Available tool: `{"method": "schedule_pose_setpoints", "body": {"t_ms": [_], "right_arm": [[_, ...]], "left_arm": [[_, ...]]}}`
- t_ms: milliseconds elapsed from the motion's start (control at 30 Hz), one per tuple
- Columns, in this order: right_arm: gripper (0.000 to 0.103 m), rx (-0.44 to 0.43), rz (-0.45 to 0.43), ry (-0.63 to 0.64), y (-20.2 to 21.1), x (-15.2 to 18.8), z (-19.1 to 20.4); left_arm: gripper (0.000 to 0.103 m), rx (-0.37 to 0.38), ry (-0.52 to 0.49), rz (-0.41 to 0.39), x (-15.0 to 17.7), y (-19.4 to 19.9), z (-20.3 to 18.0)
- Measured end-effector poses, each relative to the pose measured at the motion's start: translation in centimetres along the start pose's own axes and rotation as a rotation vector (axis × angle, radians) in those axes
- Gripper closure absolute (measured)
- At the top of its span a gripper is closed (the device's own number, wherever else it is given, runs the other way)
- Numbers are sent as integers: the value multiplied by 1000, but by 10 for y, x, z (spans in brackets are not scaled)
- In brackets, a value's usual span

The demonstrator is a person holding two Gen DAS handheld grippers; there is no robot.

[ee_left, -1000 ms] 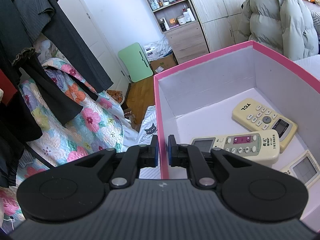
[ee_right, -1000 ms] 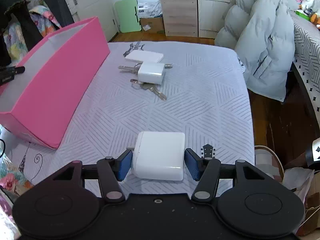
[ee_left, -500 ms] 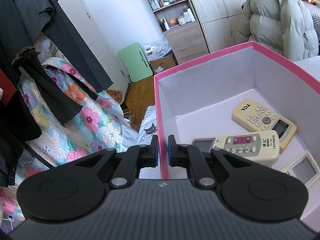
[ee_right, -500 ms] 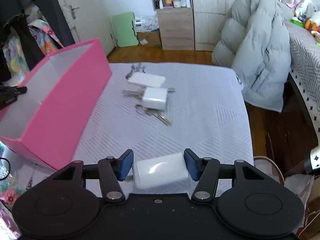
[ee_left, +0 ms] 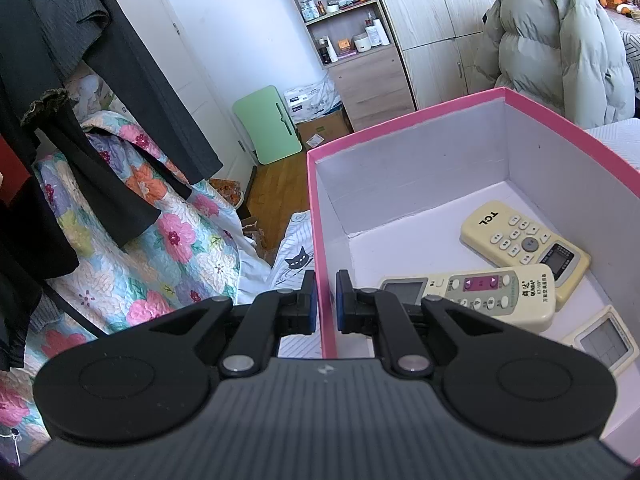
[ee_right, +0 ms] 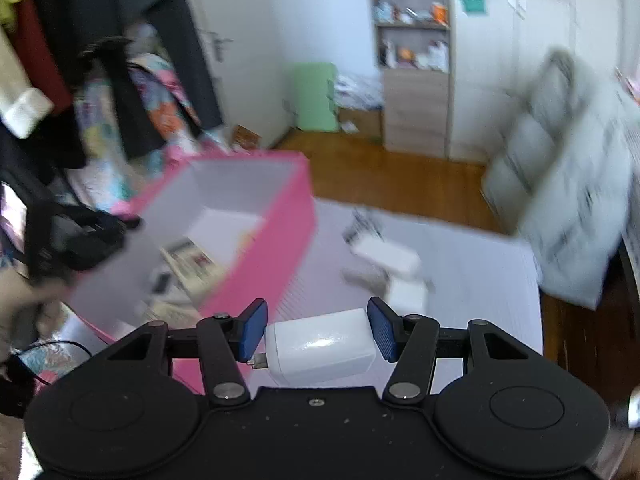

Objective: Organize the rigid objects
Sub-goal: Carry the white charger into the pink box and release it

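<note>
Right gripper (ee_right: 317, 330) has lifted off the bed (ee_right: 480, 264) and swung toward the pink box (ee_right: 276, 248), still clamped on the white charger (ee_right: 320, 346), view blurred. Left gripper (ee_left: 325, 300) unchanged, pinching the box's near-left wall (ee_left: 322, 240). Three remotes (ee_left: 524, 240) lie inside; another charger (ee_right: 408, 296) and keys on the bed near its far edge.
</note>
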State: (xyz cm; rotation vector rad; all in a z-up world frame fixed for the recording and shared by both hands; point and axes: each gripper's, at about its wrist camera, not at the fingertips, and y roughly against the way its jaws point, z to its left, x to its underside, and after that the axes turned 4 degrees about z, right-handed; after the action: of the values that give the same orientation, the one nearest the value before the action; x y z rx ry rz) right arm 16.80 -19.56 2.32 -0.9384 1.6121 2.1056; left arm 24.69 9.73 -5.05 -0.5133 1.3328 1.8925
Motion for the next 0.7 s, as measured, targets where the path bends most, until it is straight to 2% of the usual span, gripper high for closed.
{"method": "schedule_pose_setpoints", "body": {"t_ms": [100,200,267,367,467,600,700], "right_arm": [[43,-48,-2,85,0,-30,22],[43,-117,55,162,-14,-58,46],[43,-169,135,193,-33,-76,62],[43,-227,301,243,-69,-96,86],[43,-229,413,281,-104,-103,103],[43,-169,475,339,-147,-103,117],[43,-180,484,289,-170,-105,114]], "left_arm": [[95,0,1,-1,0,0,1],[95,11,15,-6,0,0,3],[95,19,24,-8,1,0,5],[95,28,29,-10,2,0,6],[95,32,32,-11,2,0,7],[95,31,35,-10,1,-1,7],[95,37,40,-13,2,-1,8]]}}
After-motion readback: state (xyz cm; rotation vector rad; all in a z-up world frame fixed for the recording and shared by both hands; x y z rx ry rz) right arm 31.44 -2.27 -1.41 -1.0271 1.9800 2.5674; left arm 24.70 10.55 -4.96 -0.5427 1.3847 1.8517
